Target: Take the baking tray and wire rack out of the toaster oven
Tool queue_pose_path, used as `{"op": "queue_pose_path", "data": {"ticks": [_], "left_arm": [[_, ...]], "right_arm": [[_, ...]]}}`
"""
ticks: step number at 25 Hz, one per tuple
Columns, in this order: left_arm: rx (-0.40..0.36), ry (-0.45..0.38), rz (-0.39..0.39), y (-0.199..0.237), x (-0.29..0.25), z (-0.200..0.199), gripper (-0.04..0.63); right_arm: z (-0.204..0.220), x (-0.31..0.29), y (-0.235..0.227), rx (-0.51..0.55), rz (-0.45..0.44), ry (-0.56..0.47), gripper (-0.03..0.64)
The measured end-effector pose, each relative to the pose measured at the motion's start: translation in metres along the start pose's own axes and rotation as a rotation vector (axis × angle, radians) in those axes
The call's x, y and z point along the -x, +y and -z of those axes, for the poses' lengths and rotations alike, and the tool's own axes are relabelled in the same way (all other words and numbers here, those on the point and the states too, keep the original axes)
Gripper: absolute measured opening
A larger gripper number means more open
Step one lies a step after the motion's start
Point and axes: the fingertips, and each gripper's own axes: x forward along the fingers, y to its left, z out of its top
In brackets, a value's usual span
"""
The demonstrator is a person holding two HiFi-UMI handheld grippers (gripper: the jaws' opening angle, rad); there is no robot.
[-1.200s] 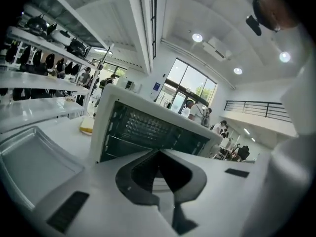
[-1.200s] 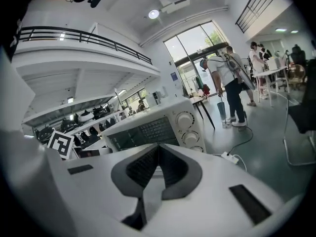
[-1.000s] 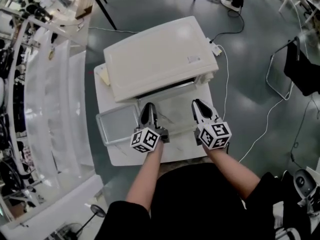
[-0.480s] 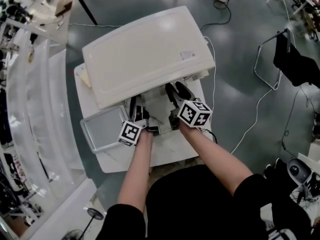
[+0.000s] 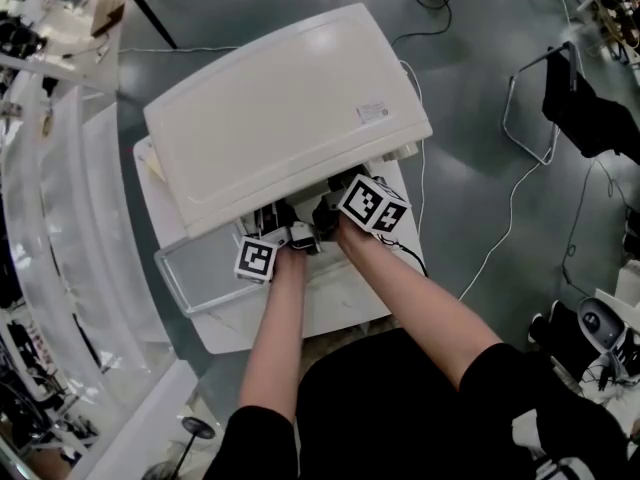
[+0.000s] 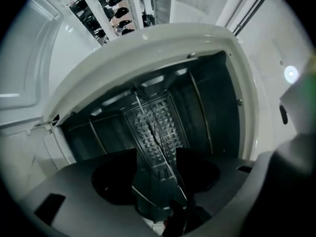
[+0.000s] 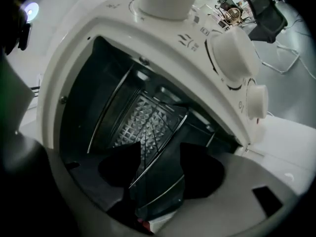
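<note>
A boxy white toaster oven (image 5: 280, 118) with a smooth flat top stands on a small white counter (image 5: 340, 303), its dark mouth open toward the person. A shallow rectangular silver metal baking tray (image 5: 195, 268) lies on the counter just beside the oven's left front corner, already out of the oven and partly tucked under the overhang of its top.

The thin silver wire rack (image 7: 148, 122) sits inside the oven cavity, in front of a dimpled back panel, with its front edge toward the opening.

The left gripper (image 6: 157, 157) and the right gripper (image 7: 160, 149) both reach into the oven mouth side by side, their marker cubes close together at the front edge. Each gripper's black fingers (image 6: 116, 174) have just been opening and now stand spread. The rack's front wires run between each pair, and neither pair pinches them. Three round white knobs (image 7: 232, 58) line the oven's front, right of the opening.
</note>
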Motion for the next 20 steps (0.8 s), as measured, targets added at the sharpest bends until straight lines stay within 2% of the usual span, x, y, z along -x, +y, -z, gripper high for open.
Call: {"op": "queue_pose_path", "data": {"ticks": [6,9,11,15,20], "left_arm": [[0.021,-0.027,-0.004,0.009,-0.015,-0.007,0.242],[0.067,-0.052,-0.005,0.009,-0.022,-0.008,0.241],[0.106,-0.069,-0.010,0.010,-0.026,-0.010,0.241],[0.125,-0.067,-0.019,0.011,-0.031,-0.005,0.237],[0.156,-0.079,0.040,0.010,-0.033,-0.011,0.128]], "right_arm": [[-0.008,-0.012,-0.003,-0.137,-0.007,-0.064,0.249],[-0.014,-0.016,-0.011,-0.199,-0.011,-0.080,0.247],[-0.015,-0.019,-0.012,-0.217,-0.025,-0.078,0.238],[-0.020,-0.023,-0.011,-0.221,-0.074,-0.080,0.214],[-0.016,-0.026,0.003,-0.216,-0.140,-0.085,0.115]]}}
